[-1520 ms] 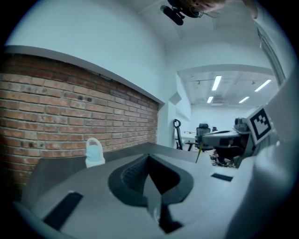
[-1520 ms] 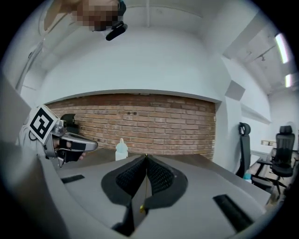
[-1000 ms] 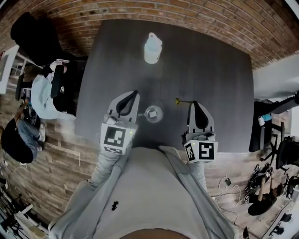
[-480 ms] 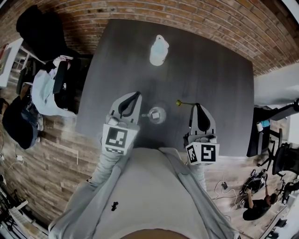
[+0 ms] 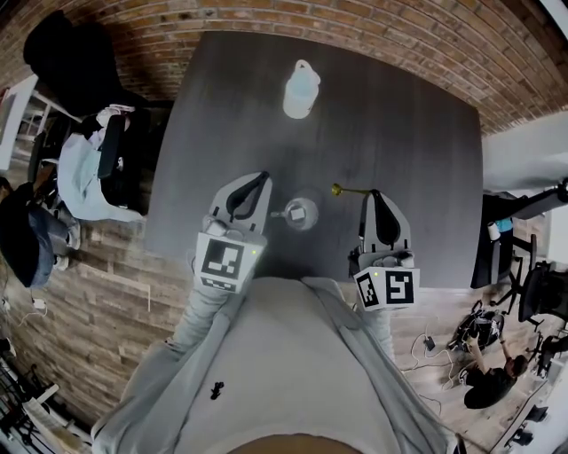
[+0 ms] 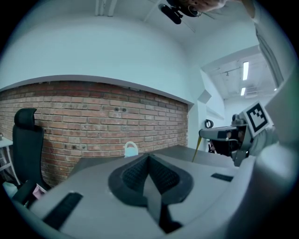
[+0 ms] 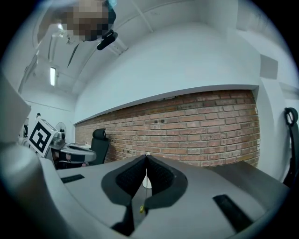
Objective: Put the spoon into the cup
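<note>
A small clear cup (image 5: 300, 213) stands on the dark table (image 5: 399, 133), just right of my left gripper (image 5: 255, 180). That gripper (image 6: 148, 158) is shut with nothing between its pads. My right gripper (image 5: 373, 195) is shut on a thin golden spoon (image 5: 348, 191), which sticks out leftward toward the cup and ends a short way from its rim. In the right gripper view the spoon (image 7: 145, 184) shows edge-on between the closed jaws of that gripper (image 7: 146, 156). From the left gripper view the spoon (image 6: 195, 149) hangs slanting down from the right gripper (image 6: 224, 135).
A clear plastic bottle (image 5: 300, 89) stands at the far middle of the table, also seen as the bottle (image 6: 131, 149) in the left gripper view. A brick wall (image 5: 355, 22) runs behind the table. Chairs with clothes (image 5: 98, 168) stand off the left edge.
The head view has shifted slightly. The spoon's free end now stands a little nearer the cup. Both grippers otherwise hold about the same places.
</note>
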